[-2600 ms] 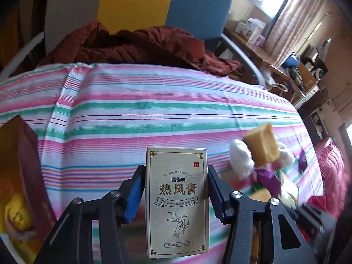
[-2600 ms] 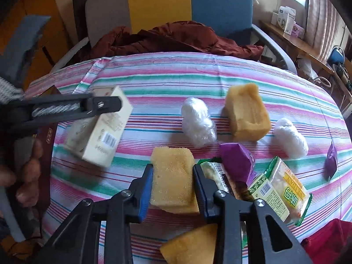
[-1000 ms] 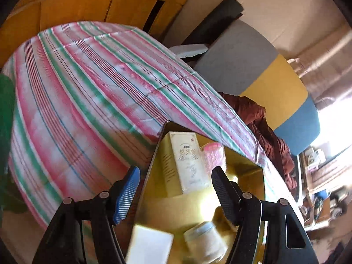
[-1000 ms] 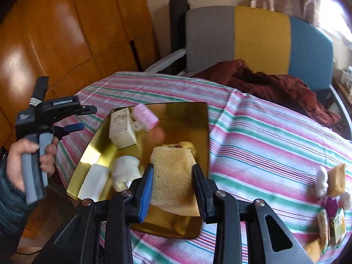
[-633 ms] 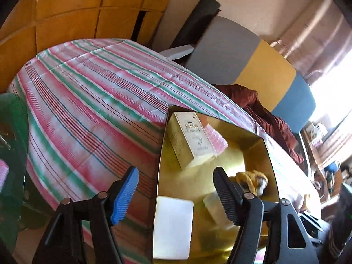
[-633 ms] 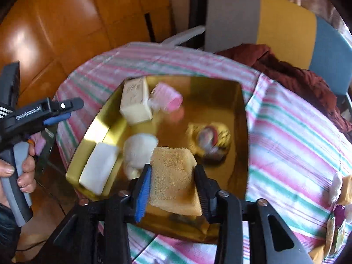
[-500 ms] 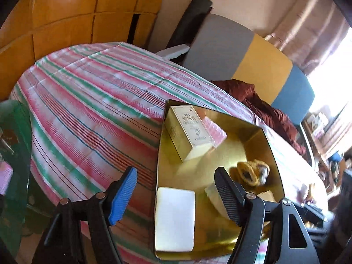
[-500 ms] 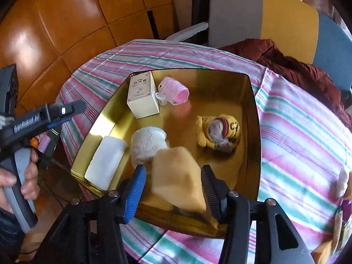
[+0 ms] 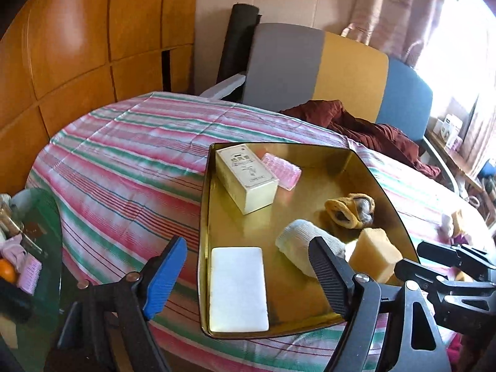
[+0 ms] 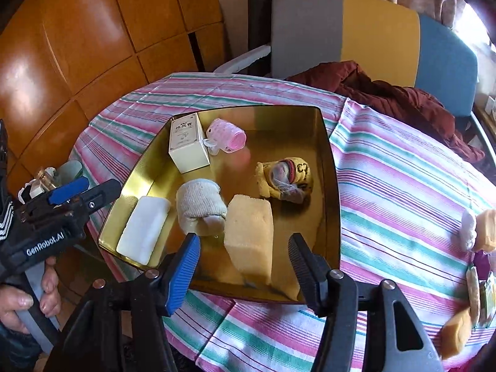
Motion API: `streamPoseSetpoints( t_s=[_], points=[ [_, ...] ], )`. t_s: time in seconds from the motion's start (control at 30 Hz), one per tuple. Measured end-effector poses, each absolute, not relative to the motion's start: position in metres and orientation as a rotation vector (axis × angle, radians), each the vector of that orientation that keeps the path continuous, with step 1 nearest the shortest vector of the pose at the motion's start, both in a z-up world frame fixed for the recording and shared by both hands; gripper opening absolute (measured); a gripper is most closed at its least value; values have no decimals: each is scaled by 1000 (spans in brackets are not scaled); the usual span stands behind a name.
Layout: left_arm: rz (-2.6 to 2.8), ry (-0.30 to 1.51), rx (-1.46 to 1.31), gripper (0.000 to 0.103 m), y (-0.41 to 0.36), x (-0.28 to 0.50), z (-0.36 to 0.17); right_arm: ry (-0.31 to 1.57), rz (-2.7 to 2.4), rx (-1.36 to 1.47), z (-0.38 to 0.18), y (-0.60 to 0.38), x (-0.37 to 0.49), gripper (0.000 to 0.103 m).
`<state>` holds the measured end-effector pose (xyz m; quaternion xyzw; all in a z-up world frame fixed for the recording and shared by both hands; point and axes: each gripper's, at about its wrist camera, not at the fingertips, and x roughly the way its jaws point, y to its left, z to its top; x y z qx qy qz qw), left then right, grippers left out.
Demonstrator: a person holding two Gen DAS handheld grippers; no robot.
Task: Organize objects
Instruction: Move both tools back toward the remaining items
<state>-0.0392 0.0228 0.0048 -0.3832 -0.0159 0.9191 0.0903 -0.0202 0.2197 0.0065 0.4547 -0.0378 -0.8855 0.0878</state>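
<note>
— Yellow sponge (image 10: pixel 249 232) nearest, is it, standing on end in the gold tray (image 10: pixel 328 167)?

— Yes, close to the tray's near rim. The right gripper (image 10: pixel 245 266) hangs just over it with jaws opening; the sponge sits between the fingers, but neither pad presses on it.

— And the left gripper (image 9: pixel 248 274)?

— Jaws opening too, nothing gripped. In the left wrist view its fingers straddle the tray's near left corner, above a flat white block (image 9: pixel 238 288). A hand (image 10: pixel 28 307) holds its handle at the table's edge.

— What else lies in the tray?

— A rolled grey-white cloth (image 10: pixel 200 206) touches the sponge's left side. Further in, a yellow and grey bundled sock (image 10: pixel 286 179). At the far left corner, a cream carton (image 10: pixel 187 142) lies flat with a pink roller (image 10: pixel 228 138) against it.

— And outside it?

— On the striped tablecloth (image 10: pixel 403 179), well to the right, a small cluster of leftover items (image 10: pixel 477 232), blurred at the lens edge. Beyond the table, a dark red garment (image 10: pixel 387 96) on a grey, yellow and blue chair (image 10: pixel 372 31).
</note>
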Motion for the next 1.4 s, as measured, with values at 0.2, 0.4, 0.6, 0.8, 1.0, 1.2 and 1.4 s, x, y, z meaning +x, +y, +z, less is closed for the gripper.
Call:
streamPoseSetpoints(
  t_s=[0.2, 0.4, 0.6, 0.8, 1.0, 1.2, 1.4],
  points=[
    [2718, 30, -1088, 83, 39, -28, 11, -123, -2669, 1336, 11, 223, -12, 60],
    [2684, 79, -1064, 84, 52, -20, 13, -147, -2711, 1326, 14, 235, -4, 60],
    [2644, 119, -1052, 84, 68, -12, 13, -186, -2765, 1339, 15, 257, 5, 62],
    [2595, 169, -1048, 84, 88, -6, 12, -266, -2835, 1376, 12, 294, 16, 62],
    [2550, 209, -1045, 84, 105, -2, 10, -349, -2917, 1408, 11, 335, 29, 62],
    [2486, 259, -1018, 84, 130, 3, 12, -406, -3003, 1427, 15, 375, 43, 63],
    [2405, 306, -995, 85, 158, 8, 12, -520, -3119, 1442, 22, 430, 61, 64]
  ],
)
